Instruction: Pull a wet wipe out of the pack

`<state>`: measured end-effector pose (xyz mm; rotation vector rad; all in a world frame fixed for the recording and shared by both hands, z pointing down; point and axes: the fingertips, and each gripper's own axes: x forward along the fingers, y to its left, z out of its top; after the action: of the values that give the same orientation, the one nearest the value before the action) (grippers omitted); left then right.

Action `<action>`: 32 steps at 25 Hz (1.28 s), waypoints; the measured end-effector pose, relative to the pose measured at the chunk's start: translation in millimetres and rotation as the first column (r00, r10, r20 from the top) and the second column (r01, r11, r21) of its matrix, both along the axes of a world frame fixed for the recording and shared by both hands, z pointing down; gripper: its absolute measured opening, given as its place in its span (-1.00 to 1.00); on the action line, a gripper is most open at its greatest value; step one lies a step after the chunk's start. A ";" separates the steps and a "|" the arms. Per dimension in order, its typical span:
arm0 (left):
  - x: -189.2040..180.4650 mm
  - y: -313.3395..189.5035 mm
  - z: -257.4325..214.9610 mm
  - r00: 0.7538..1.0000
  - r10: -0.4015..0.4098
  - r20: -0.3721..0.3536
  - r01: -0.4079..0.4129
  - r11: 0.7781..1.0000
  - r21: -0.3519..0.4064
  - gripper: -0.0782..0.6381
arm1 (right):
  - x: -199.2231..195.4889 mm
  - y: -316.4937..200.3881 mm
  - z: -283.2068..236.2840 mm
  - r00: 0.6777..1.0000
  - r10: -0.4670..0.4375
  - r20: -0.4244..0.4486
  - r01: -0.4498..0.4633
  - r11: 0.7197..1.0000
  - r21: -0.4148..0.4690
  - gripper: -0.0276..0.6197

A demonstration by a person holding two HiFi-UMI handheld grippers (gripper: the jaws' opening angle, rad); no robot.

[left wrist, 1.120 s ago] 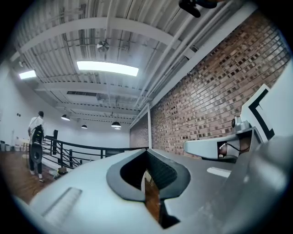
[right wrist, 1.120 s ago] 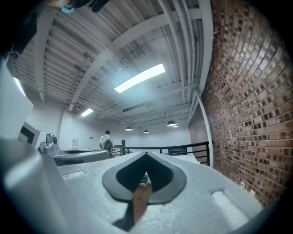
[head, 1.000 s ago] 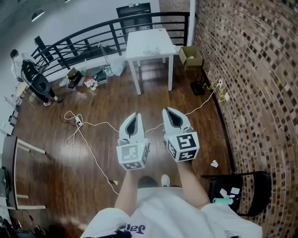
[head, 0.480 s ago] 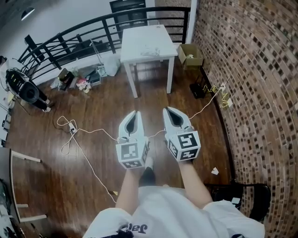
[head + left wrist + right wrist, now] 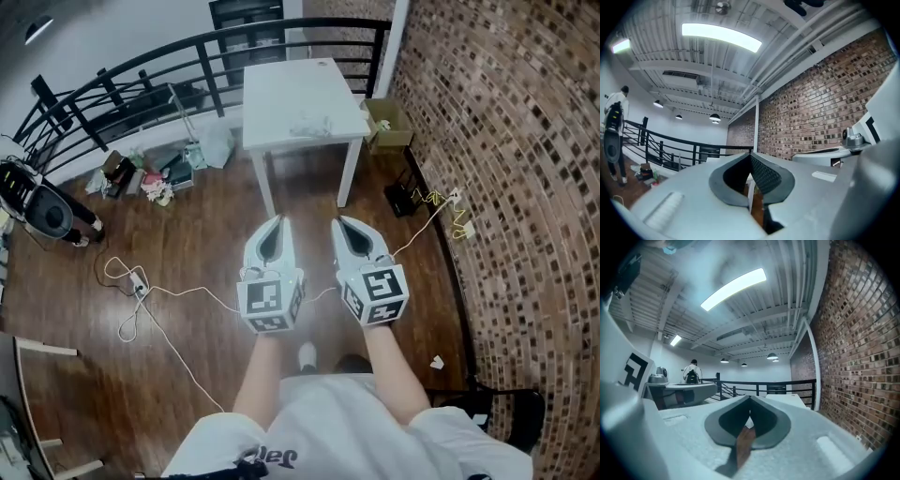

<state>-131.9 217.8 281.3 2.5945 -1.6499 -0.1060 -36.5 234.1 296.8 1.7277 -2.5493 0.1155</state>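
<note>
A white table stands ahead by the railing, with a small pale thing lying on its top; it is too small to tell whether it is the wipe pack. My left gripper and right gripper are held level side by side over the wooden floor, well short of the table. Both are shut with nothing between the jaws. The left gripper view shows my left gripper with its tips together. My right gripper looks the same in the right gripper view, with the table top just beyond.
A brick wall runs along the right. A black railing curves behind the table, with clutter at its foot. A cardboard box, floor cables and a black chair are around. A person stands far left.
I have walked forward: the table and railing have come nearer and the chair has slid back at lower right. Both grippers stay shut, side by side.
</note>
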 end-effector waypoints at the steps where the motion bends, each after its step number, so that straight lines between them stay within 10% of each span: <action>1: -1.6 -11.7 -0.3 1.000 0.003 -0.014 -0.004 1.000 -0.016 -0.73 | -1.9 -10.6 1.8 1.000 0.002 -0.005 -0.002 1.000 -0.005 -0.94; 22: 58.5 -282.4 -16.8 0.995 -0.046 0.086 0.041 0.997 0.062 -0.73 | 35.8 -310.1 -23.8 0.988 -0.140 0.066 0.137 0.989 0.050 -0.94; 32: 105.2 -370.1 25.0 0.992 -0.041 0.120 0.043 0.999 -0.019 -0.73 | 98.5 -403.5 33.6 0.988 -0.083 0.132 0.093 0.993 -0.071 -0.94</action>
<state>-26.7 -152.3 306.3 2.5978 -1.7339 0.0658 62.0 -169.4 330.4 1.6288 -2.6672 0.3266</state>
